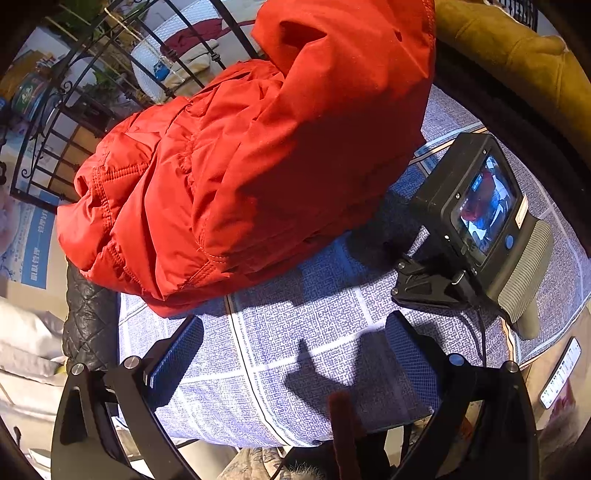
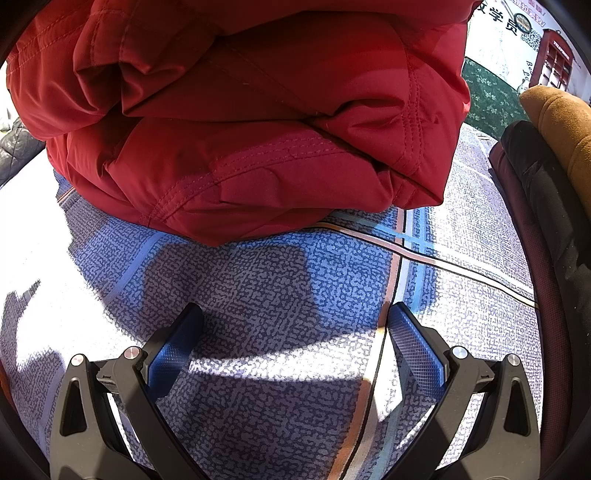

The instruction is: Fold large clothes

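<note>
Blue-patterned table (image 2: 266,295) sunlit. Red padded jacket (image 2: 258,122) bundled in thick folded stack just ahead of both jaws. Left gripper (image 1: 291,354), right gripper (image 2: 295,339): jaws spread, empty. Folding looks nearly done; tidying maybe left.

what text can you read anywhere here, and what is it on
"学员": white poster behind the red jacket, cut off at the frame edge.
Blue banner, left wrist view: white Chinese characters, too blurred to read.
Other gripper's screen: too small.
Phone: unreadable.
</note>
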Action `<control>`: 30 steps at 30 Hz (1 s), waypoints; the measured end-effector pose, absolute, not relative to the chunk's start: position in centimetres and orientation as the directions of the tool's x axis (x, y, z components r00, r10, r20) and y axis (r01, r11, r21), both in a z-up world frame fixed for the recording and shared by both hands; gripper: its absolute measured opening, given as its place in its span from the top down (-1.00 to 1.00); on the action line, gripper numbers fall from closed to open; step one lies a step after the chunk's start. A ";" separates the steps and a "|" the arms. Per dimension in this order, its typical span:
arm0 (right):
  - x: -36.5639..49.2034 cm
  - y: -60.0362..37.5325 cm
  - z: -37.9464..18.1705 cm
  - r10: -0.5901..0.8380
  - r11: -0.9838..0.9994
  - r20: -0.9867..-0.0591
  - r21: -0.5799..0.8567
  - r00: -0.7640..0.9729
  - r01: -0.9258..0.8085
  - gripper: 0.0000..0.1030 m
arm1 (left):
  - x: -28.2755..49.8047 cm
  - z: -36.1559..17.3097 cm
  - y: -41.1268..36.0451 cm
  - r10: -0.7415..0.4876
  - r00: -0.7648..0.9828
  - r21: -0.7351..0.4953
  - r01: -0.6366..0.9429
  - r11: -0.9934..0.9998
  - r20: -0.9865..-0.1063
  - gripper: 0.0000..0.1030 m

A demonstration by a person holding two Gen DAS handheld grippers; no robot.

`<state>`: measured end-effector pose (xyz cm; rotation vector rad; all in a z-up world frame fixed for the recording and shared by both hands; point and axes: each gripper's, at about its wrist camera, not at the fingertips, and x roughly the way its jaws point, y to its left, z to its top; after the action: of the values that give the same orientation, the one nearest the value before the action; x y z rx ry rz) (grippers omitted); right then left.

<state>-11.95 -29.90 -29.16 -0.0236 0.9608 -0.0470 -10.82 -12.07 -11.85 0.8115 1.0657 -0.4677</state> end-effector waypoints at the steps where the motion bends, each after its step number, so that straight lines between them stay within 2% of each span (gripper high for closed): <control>1: -12.0 -29.9 -29.1 -0.051 0.999 -0.819 -0.041 0.572 0.030 -0.92 | -10.8 -11.8 -12.1 0.038 0.430 0.355 0.689 0.632 -0.902 -0.88; 21: -12.0 -29.9 -29.3 -0.051 0.999 -0.818 -0.041 0.573 0.030 -0.92 | -10.5 -12.1 -11.4 0.050 0.425 0.355 0.679 0.642 -0.904 -0.88; 30: -12.0 -29.9 -29.4 -0.051 0.999 -0.817 -0.041 0.574 0.030 -0.92 | -9.8 -11.6 -10.2 0.029 0.414 0.318 0.650 0.690 -0.910 -0.88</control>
<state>-12.03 -29.87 -29.40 -0.0236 0.9583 -0.0479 -9.85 -10.21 -11.57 0.7330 1.0898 -0.4374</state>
